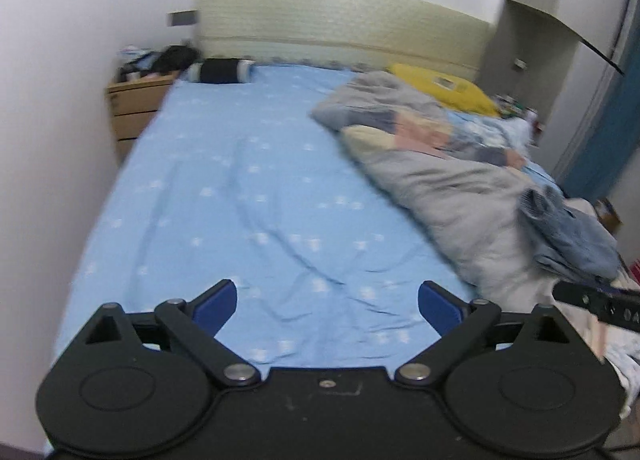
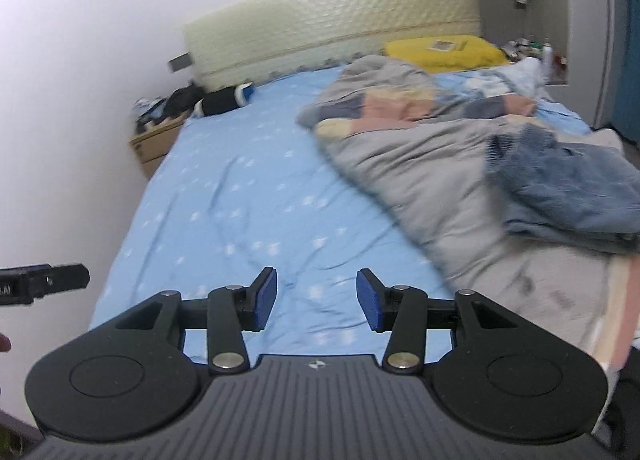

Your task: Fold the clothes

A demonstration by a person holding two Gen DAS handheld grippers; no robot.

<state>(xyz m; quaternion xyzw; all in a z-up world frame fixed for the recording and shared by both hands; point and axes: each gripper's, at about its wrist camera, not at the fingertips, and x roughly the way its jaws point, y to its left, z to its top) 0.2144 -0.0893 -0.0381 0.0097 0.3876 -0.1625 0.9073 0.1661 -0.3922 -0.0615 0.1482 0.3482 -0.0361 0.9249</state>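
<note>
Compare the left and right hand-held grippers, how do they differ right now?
The left hand-held gripper has its jaws spread wide; the right hand-held gripper has its jaws open too, but much narrower. The left one has a smooth black body, while the right one has a ribbed grey top. Both have blue pads, hold nothing, and hang over the light blue bedsheet.

The room has soft, even indoor light with only weak shadows. Both views show motion blur, strongest on the grey quilt (image 2: 440, 187) and the blue bed sheet (image 1: 248, 195). The fisheye lens bends the white walls (image 1: 60, 139) at the edges.
</note>
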